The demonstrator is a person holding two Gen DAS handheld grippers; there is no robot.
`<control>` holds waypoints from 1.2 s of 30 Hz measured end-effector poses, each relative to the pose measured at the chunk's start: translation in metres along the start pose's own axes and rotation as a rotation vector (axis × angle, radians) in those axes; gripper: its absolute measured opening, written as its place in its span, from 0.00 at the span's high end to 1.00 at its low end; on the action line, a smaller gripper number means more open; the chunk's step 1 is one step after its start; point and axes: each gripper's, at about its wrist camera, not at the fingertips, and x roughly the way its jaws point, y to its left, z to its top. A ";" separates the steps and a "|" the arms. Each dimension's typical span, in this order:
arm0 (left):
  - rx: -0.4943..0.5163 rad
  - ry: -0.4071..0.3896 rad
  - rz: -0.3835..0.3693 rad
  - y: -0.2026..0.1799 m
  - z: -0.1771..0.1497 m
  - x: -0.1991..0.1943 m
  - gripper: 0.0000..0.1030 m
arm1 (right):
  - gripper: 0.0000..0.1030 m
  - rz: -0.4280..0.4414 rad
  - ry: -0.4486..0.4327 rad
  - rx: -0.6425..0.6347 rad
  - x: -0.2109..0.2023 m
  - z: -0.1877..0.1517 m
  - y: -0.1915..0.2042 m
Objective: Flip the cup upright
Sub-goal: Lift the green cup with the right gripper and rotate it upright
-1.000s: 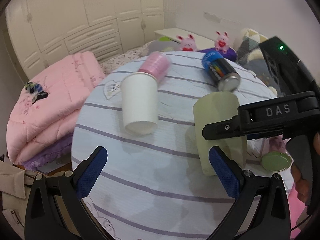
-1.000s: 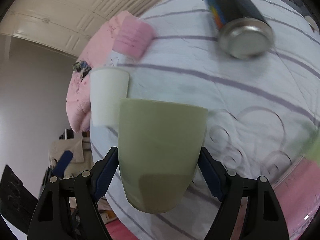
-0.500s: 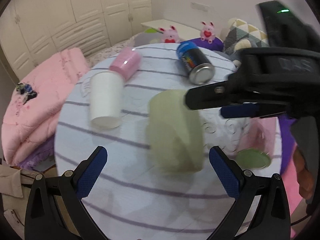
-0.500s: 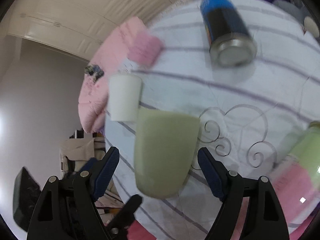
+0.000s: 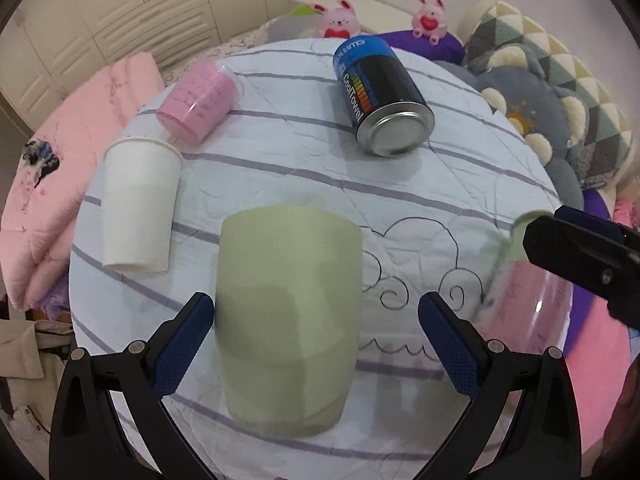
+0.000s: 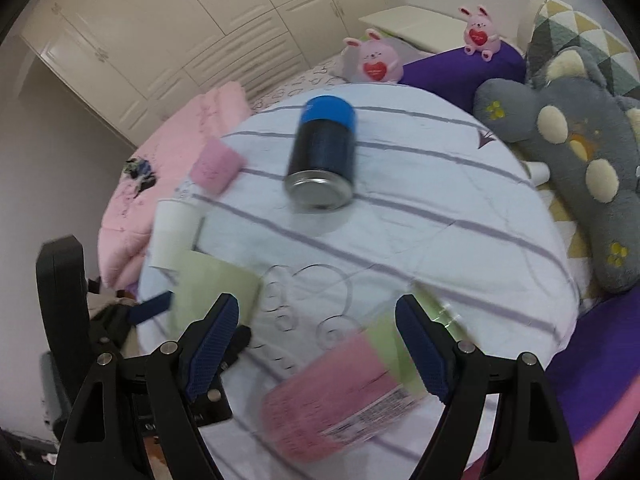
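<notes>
A pale green cup (image 5: 288, 316) stands on the round striped table (image 5: 460, 168), wide end up. It sits between the open fingers of my left gripper (image 5: 312, 344), close to the left pad; contact is unclear. In the right wrist view the cup (image 6: 212, 296) is at the lower left, blurred. My right gripper (image 6: 316, 352) is open and empty, off to the cup's right; its tip (image 5: 584, 248) shows at the right edge of the left wrist view.
A white paper cup (image 5: 138, 204) and a pink cup (image 5: 200, 100) lie on their sides at the left. A blue-and-black can (image 5: 380, 96) lies at the back. A pink bottle with a green cap (image 6: 344, 392) lies at the right front. Plush toys and cushions ring the table.
My right gripper has let go of the green cup and drawn back to the right. My left gripper has moved in, so the cup now stands between its fingers.
</notes>
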 end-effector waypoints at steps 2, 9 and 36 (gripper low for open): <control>0.000 0.008 0.008 -0.002 0.004 0.003 0.00 | 0.20 -0.006 -0.006 -0.014 0.004 0.004 0.000; 0.013 0.062 0.043 -0.004 0.019 0.018 0.00 | 0.20 0.013 -0.007 -0.016 0.009 0.010 -0.008; -0.123 -0.196 -0.009 0.027 -0.005 -0.029 0.21 | 0.20 -0.011 -0.030 -0.100 0.008 0.002 0.014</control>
